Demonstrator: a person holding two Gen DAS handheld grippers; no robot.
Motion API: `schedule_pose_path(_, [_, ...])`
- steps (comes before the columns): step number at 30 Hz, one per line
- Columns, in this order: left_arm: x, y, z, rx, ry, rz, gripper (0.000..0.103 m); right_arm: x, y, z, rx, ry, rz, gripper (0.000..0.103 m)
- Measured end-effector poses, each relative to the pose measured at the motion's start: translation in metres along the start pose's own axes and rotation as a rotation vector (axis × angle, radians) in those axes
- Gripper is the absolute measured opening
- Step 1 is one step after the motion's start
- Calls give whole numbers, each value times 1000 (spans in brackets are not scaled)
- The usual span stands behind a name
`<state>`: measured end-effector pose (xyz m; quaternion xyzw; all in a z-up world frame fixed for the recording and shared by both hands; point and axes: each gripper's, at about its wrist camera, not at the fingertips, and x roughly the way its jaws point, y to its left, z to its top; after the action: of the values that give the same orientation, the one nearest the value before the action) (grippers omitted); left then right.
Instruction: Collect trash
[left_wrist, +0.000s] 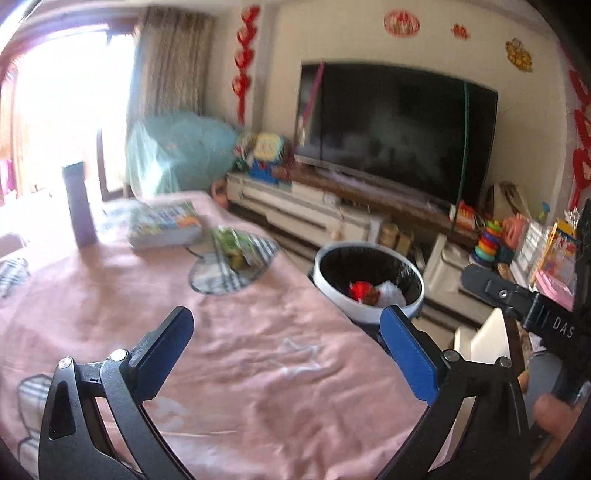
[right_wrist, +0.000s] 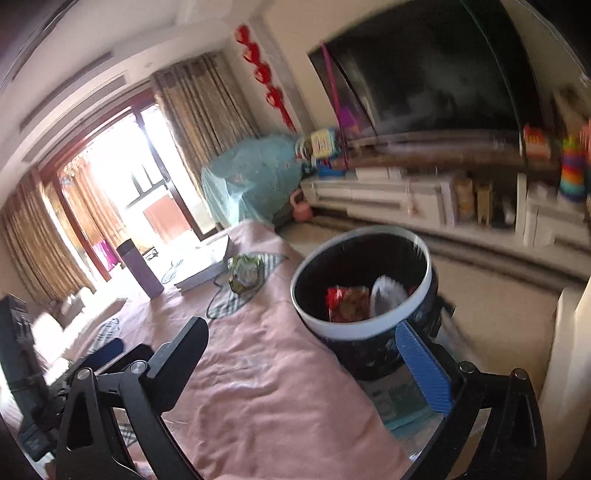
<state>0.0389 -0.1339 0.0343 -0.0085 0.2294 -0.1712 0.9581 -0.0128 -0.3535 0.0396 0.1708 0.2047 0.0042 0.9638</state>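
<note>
A round trash bin (left_wrist: 334, 290) with a white rim and black liner stands beside the table's right edge; it also shows in the right wrist view (right_wrist: 354, 332). It holds a red wrapper (right_wrist: 347, 302) and white crumpled paper (right_wrist: 388, 295). A green crumpled wrapper (left_wrist: 236, 245) lies on the pink tablecloth (left_wrist: 221, 369) at the far side, also seen in the right wrist view (right_wrist: 243, 273). My left gripper (left_wrist: 286, 332) is open and empty above the cloth. My right gripper (right_wrist: 301, 345) is open and empty near the bin.
A purple bottle (left_wrist: 79, 206) and a stack of books (left_wrist: 164, 225) stand on the table's far side. A TV (left_wrist: 395, 133) on a low white cabinet (left_wrist: 317, 214) with toys lines the wall. The right gripper's body (left_wrist: 535, 314) shows at the right.
</note>
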Motion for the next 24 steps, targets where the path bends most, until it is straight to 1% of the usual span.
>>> schedule_pose_path(3, [-25,8,-8,-1,-89,47,103,-26,19,-4,-72,-113,-47,103])
schedule_pose_path(5, [-34,14,-14,-5,-118,75,103,-32,25,-10,-101,-154,-92,103])
schedule_pose_path(6, [-37,16,-16,-5,-127,80,103,-31,26,-13,-107,-161,-109,103])
schedule_pose_path(10, [-40,18,-25,23,-143,137,103,-28,23,-26,-100,-165,-130,103])
schedule_pose_path(13, [-40,17,-30,47,-149,178,103,-23,25,-33,-128,-169,-157,103])
schedule_pose_path(16, [-37,15,-32,61,-143,204,103,-20,30,-38,-164,-169,-176,103])
schedule_pose_path(20, [-38,17,-34,62,-151,240,103,-17,31,-42,-178,-159,-195,103])
schedule_pose_path(24, [-40,19,-34,57,-152,254,103,-16,30,-46,-170,-153,-185,103])
